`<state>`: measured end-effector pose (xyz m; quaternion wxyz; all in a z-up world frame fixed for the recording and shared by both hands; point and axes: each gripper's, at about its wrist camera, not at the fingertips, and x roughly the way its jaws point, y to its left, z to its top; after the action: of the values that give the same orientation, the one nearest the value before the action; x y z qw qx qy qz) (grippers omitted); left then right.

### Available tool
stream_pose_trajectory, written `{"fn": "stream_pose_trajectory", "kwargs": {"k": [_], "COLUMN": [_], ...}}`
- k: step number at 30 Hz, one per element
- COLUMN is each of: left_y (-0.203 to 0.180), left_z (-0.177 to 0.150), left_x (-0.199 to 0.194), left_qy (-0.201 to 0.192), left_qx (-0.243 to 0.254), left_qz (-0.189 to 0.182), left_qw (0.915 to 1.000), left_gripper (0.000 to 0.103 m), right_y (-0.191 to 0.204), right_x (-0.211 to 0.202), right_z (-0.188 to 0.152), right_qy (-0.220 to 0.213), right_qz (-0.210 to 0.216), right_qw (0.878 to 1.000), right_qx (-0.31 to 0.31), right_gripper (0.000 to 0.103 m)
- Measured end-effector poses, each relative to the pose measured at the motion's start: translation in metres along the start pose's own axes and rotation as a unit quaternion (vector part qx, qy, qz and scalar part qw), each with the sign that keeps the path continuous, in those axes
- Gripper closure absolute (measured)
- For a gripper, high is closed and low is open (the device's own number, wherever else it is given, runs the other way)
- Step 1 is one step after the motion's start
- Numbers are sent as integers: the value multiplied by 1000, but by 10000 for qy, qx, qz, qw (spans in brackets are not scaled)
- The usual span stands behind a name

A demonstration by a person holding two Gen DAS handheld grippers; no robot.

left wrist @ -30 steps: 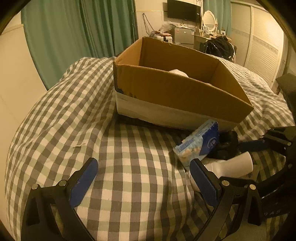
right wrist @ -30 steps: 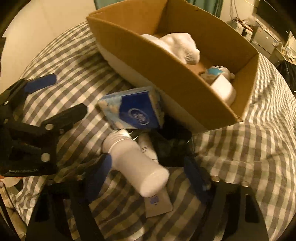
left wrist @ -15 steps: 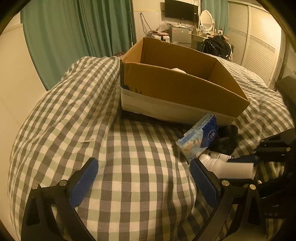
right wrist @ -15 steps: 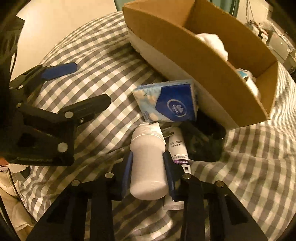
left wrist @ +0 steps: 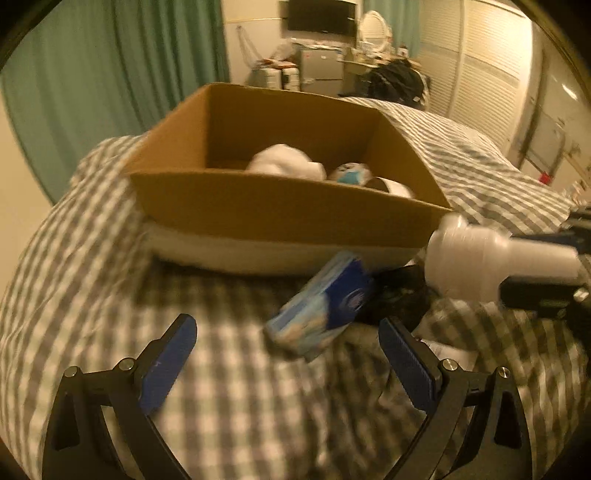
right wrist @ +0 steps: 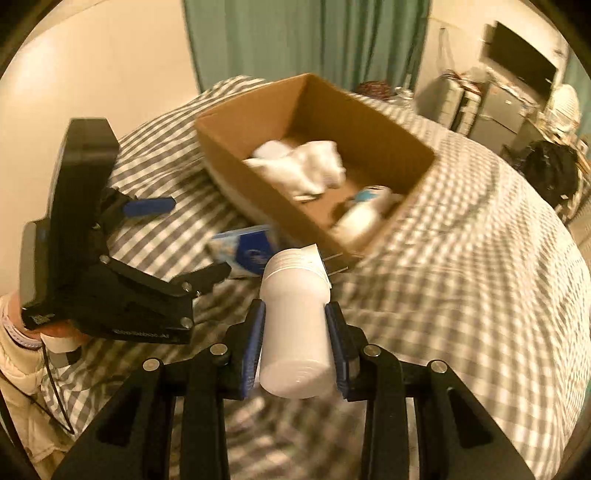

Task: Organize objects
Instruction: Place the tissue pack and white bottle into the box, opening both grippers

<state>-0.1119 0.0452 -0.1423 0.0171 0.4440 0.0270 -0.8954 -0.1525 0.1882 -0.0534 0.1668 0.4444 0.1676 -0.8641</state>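
Observation:
My right gripper [right wrist: 295, 321] is shut on a white plastic bottle [right wrist: 295, 325] and holds it in the air in front of the cardboard box [right wrist: 369, 122]. The bottle also shows in the left wrist view [left wrist: 491, 258], at the right. The box [left wrist: 280, 218] holds a white cloth [right wrist: 306, 170] and small white and blue items [right wrist: 365, 206]. A blue tissue pack [left wrist: 325, 310] lies on the checked bedcover by the box's near wall. My left gripper [left wrist: 288, 354] is open and empty, low over the bedcover just before the pack.
A black object [left wrist: 399, 295] and a white tube [left wrist: 443, 347] lie on the bedcover right of the tissue pack. Green curtains [left wrist: 110, 74] hang behind the bed. Furniture and a television [left wrist: 317, 14] stand at the far wall.
My right gripper closed on the white bottle and lifted it off the bedcover toward the box. My left gripper moved right and closer to the tissue pack.

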Motion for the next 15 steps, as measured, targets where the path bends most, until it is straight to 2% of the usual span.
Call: {"fn": "stream_pose_trajectory", "kwargs": {"k": [4,6,8,15], "left_y": [-12,-15,-15,-14], "left_z": [8,9,9,8], "left_x": [23,38,48,39], "left_qy": [207,383,550,490], "left_qx": [156,149,179,200], "left_qz": [-182,-294,-215,-142], "left_qw": [9995,9987,9981,9985], "left_gripper": [11,25,31,54], "right_y": [-12,-20,-23,-26], "right_x": [-5,-6,-6,-1], "right_z": [0,-1,-3,-5], "right_qy": [-195,-220,-215,-214], "right_qz": [-208,-127,-96,-57], "right_qw": [9993,9990,9989,9987], "right_qx": [241,354,408,451], "right_gripper": [70,70,70,70]}}
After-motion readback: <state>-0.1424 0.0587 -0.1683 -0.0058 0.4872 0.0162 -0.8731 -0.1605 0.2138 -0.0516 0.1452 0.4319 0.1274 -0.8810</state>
